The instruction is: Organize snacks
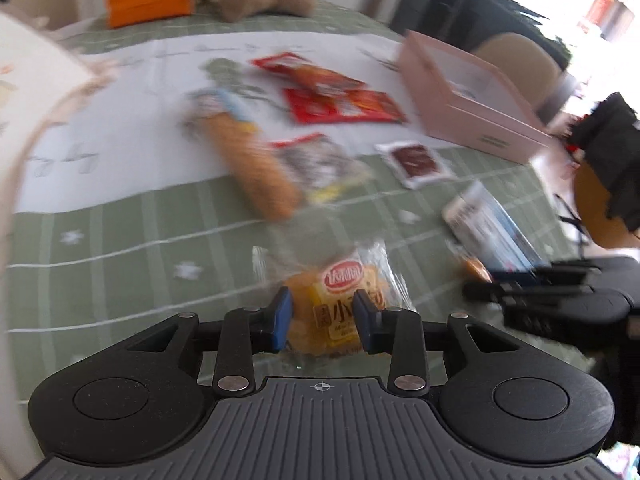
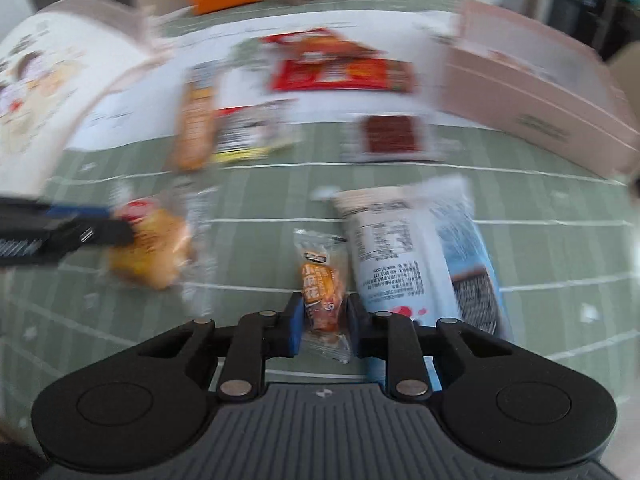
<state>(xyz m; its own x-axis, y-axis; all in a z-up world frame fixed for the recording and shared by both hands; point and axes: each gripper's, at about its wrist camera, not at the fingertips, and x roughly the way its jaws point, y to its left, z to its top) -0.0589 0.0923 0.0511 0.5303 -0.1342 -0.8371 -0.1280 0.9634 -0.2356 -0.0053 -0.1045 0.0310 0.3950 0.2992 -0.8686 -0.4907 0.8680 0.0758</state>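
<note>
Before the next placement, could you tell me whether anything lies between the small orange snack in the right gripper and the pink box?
The right gripper is shut on the small orange snack. A large blue-and-white packet lies beside it towards the pink box, and a dark red sachet farther on; both lie flat.

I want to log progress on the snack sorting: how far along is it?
Early. Nothing looks sorted yet. In hand: the left tool grips a small bread packet, the right tool a small orange snack packet. Still loose on the tablecloth: red packets, a long bread stick, a blue-white bag. What the pink box holds is unclear.
</note>
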